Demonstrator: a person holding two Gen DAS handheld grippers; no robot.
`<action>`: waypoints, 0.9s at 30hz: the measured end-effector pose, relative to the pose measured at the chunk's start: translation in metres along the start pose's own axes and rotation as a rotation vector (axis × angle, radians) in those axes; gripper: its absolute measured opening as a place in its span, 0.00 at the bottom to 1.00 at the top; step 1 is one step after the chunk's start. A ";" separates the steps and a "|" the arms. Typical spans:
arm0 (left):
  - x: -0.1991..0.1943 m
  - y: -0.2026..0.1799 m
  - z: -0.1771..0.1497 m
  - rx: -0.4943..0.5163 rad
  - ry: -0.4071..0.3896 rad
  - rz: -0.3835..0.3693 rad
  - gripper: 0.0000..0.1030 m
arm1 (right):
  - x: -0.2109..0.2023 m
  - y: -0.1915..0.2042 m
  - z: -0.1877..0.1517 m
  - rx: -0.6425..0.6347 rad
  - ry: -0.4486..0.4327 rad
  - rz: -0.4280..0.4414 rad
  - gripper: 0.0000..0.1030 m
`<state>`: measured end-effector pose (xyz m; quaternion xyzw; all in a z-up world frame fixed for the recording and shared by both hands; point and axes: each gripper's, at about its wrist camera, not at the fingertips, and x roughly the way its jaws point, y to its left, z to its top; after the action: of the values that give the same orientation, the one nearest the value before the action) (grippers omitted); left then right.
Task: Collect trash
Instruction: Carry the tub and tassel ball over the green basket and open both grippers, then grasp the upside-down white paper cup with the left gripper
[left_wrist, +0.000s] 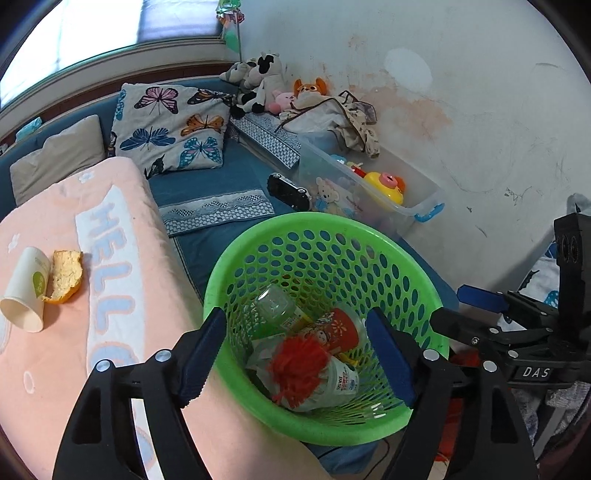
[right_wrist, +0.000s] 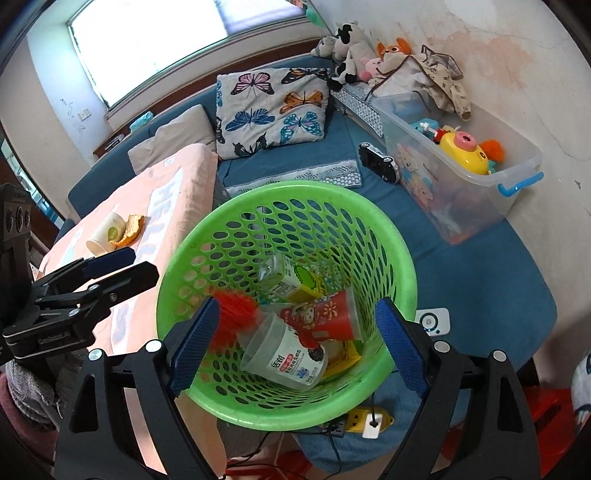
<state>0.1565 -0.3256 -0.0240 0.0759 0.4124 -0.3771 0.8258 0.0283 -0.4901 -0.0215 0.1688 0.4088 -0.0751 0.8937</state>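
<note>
A green perforated basket stands on the blue sofa and holds a clear bottle, a red cup, a clear yogurt cup and red shredded trash. My left gripper is open and empty above the basket. My right gripper is open and empty above it too. A white paper cup and an orange peel lie on the pink cushion to the left.
A butterfly pillow and plush toys sit at the back. A clear toy bin stands by the wall, with a black handheld console beside it. A power strip lies below the sofa edge.
</note>
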 end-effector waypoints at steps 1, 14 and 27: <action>-0.002 0.001 0.000 0.001 -0.002 0.003 0.73 | 0.000 0.000 0.000 0.001 0.000 0.003 0.83; -0.060 0.063 -0.006 -0.045 -0.072 0.153 0.73 | -0.004 0.055 0.010 -0.084 -0.011 0.071 0.83; -0.112 0.181 0.001 -0.191 -0.101 0.363 0.73 | -0.004 0.152 0.044 -0.199 -0.027 0.200 0.83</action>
<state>0.2387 -0.1358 0.0259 0.0513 0.3840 -0.1845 0.9033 0.0982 -0.3639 0.0444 0.1183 0.3834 0.0528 0.9144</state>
